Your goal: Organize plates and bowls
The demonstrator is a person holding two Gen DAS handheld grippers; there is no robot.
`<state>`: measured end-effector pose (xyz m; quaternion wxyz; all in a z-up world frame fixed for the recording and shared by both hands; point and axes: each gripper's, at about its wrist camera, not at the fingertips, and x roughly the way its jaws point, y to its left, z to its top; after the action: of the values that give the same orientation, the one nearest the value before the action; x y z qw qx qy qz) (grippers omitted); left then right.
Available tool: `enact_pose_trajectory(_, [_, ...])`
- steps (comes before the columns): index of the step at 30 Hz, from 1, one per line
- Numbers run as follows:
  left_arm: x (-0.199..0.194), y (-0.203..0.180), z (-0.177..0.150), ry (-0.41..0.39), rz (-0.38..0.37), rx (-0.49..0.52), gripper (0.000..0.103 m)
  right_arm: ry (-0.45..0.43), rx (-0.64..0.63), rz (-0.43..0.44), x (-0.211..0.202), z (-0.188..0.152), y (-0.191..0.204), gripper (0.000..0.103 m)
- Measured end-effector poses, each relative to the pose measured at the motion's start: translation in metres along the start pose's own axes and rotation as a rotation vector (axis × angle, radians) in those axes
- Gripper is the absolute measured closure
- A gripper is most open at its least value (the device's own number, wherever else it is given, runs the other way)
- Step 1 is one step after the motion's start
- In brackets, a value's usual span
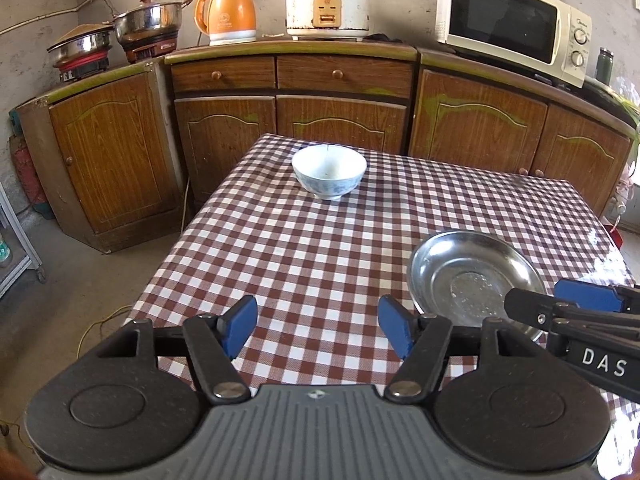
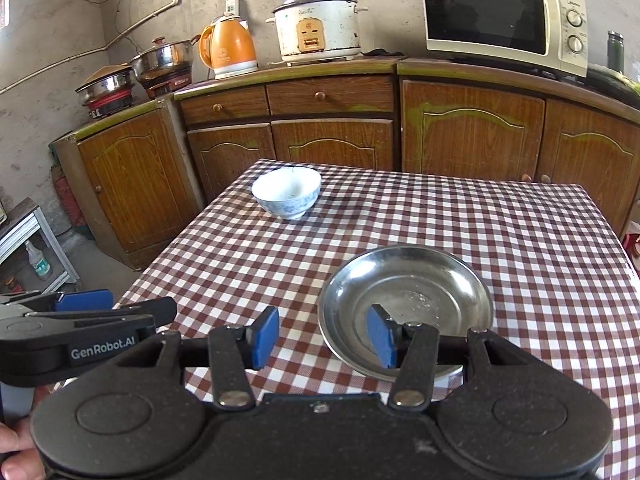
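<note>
**Bowl and plate apart on the worktop, both jaws released**

The bowl (image 1: 329, 171) stands upright near the far edge of your worktop (image 1: 280, 240), white with a blue pattern outside, and nothing touches it. The plate (image 2: 404, 304), a shallow steel dish, lies nearer to you and to the right, well apart from the bowl, with some shine and residue at its centre.

Your right gripper (image 2: 324, 338) hovers at the plate's near-left rim. Its jaws are released: one blue pad (image 2: 380, 336) shows in front of the plate's inside, the other sits left of the rim over the checked cloth, and whether either pad touches the metal you cannot tell from here. Nothing is clamped.

Your left gripper (image 1: 318, 328) sits to the left of the plate, over bare cloth. Its jaws are released too, with nothing between them. In the left wrist view, the right gripper's blue tip reaches in from the right edge, over the plate's near rim.

Behind the worktop runs a row of wooden cabinets (image 1: 344, 120). On them stand an orange kettle (image 1: 230, 12), a rice cooker (image 1: 328, 4), a microwave (image 1: 512, 20) and two steel pots at the left.
</note>
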<state>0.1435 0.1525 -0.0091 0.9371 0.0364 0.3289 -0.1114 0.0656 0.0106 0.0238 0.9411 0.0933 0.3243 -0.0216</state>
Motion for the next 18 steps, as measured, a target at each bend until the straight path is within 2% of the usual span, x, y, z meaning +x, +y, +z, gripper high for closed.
enact_pose_trajectory(18, [0.018, 0.019, 0.015, 0.001, 0.025, -0.015, 0.034, 0.005, -0.017, 0.015, 0.034, 0.018, 0.020, 0.042])
